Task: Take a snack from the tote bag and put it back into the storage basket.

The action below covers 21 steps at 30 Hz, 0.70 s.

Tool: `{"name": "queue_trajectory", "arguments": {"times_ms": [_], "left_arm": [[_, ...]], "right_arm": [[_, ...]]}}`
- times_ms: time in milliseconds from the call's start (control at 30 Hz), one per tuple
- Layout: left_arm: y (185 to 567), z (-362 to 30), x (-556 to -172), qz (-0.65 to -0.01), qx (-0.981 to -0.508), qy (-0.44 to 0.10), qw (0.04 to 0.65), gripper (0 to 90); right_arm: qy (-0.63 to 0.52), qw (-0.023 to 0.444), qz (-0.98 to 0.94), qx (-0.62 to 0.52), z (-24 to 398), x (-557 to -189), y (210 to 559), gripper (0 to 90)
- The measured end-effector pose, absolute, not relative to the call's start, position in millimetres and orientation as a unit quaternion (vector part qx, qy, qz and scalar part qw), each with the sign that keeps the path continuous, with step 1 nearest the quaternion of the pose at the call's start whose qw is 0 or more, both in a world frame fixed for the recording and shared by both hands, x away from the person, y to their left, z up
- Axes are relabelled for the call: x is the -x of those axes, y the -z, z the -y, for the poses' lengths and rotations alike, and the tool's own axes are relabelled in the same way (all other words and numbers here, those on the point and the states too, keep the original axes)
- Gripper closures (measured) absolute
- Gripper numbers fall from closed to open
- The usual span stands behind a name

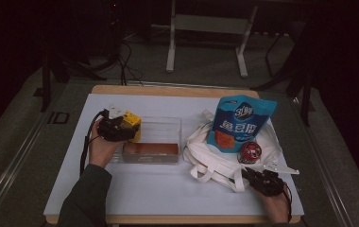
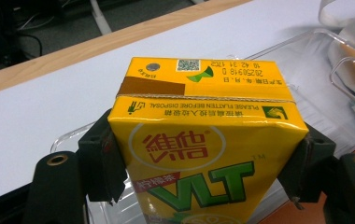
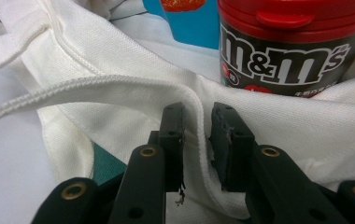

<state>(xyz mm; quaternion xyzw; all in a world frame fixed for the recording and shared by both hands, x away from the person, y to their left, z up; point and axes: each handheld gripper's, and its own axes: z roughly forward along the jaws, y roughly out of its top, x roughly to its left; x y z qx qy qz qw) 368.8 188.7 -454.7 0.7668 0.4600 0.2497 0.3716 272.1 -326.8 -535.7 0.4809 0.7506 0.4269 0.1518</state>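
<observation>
Right, the left gripper (image 1: 121, 128) has the yellow drink carton (image 1: 132, 125) clamped between its jaws, pads pressed flat against the carton's two narrow sides, and it hangs over the left end of the clear plastic tray (image 1: 166, 124). In the left gripper view the carton (image 2: 203, 140) runs lengthwise away from the camera, its folded top end, with the printed date and the small code square, pointing out toward the far wooden edge of the table (image 2: 73, 51). The big green lettered face is turned up at the camera. Under it, the tray's rim (image 2: 306, 39) curves off to the right.

Over on the other side, the right gripper (image 1: 258, 179) sits low at the near edge of the white cloth bag (image 1: 206, 158), jaws drawn narrow around a stitched seam of the fabric (image 3: 196, 135); the bag's edge runs up between the pads, held there. Just beyond stands the red-lidded candy tub (image 3: 287, 46), resting on the bag, and behind it lies the blue snack packet (image 1: 241, 120), its top aimed at the far side of the table. A brown block (image 1: 150, 149) lies along the tray's near wall, right beside the carton's spot
</observation>
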Motion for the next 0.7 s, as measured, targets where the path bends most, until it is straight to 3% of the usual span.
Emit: {"name": "queue_trajectory", "arguments": {"times_ms": [700], "left_arm": [[474, -209, -357, -0.485, -0.769, -0.243, 0.338, 27.9]], "right_arm": [[-0.427, 0.152, -0.750, -0.481, 327, -272, 536, 74.4]]}}
